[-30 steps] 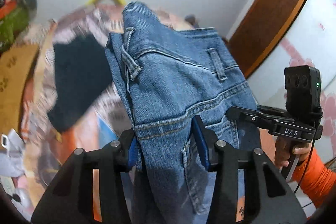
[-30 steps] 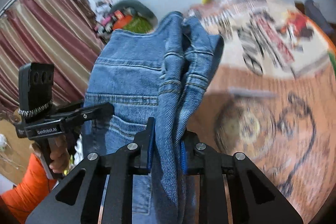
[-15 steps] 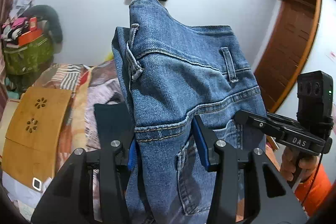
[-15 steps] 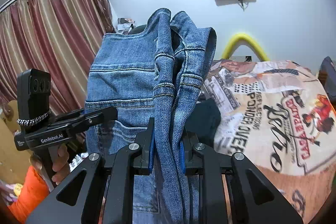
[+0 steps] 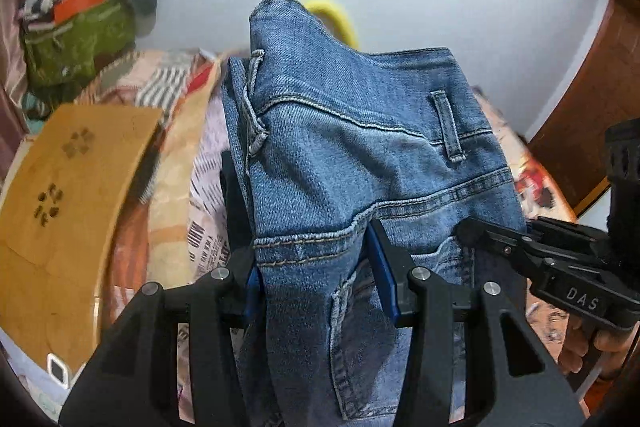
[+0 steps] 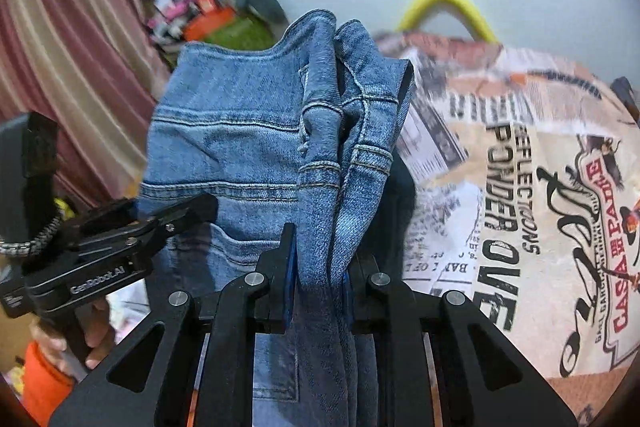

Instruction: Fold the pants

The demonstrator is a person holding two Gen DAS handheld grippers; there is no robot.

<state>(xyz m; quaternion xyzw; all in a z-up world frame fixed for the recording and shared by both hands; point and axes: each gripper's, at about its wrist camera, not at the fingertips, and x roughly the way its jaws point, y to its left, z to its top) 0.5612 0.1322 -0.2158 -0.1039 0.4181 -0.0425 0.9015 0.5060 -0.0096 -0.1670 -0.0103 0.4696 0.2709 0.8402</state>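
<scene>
The blue jeans (image 5: pixel 352 163) hang in the air, held at the waistband by both grippers. My left gripper (image 5: pixel 316 279) is shut on the jeans near a back pocket and belt loop. My right gripper (image 6: pixel 318 267) is shut on a bunched fold of the same jeans (image 6: pixel 248 147) at the other side of the waist. The right gripper also shows in the left wrist view (image 5: pixel 532 251), and the left gripper shows in the right wrist view (image 6: pixel 132 231). The legs hang below, out of sight.
A bed with a newspaper-print cover (image 6: pixel 520 187) lies below and ahead. A dark garment (image 5: pixel 234 211) lies on it behind the jeans. A wooden board (image 5: pixel 72 187) is at the left, a green bag (image 5: pixel 80 43) by the wall, a wooden door (image 5: pixel 592 95) at the right.
Both grippers, still holding the jeans, have tilted back down from the wall toward the bed. The grip on the waistband has not changed.
</scene>
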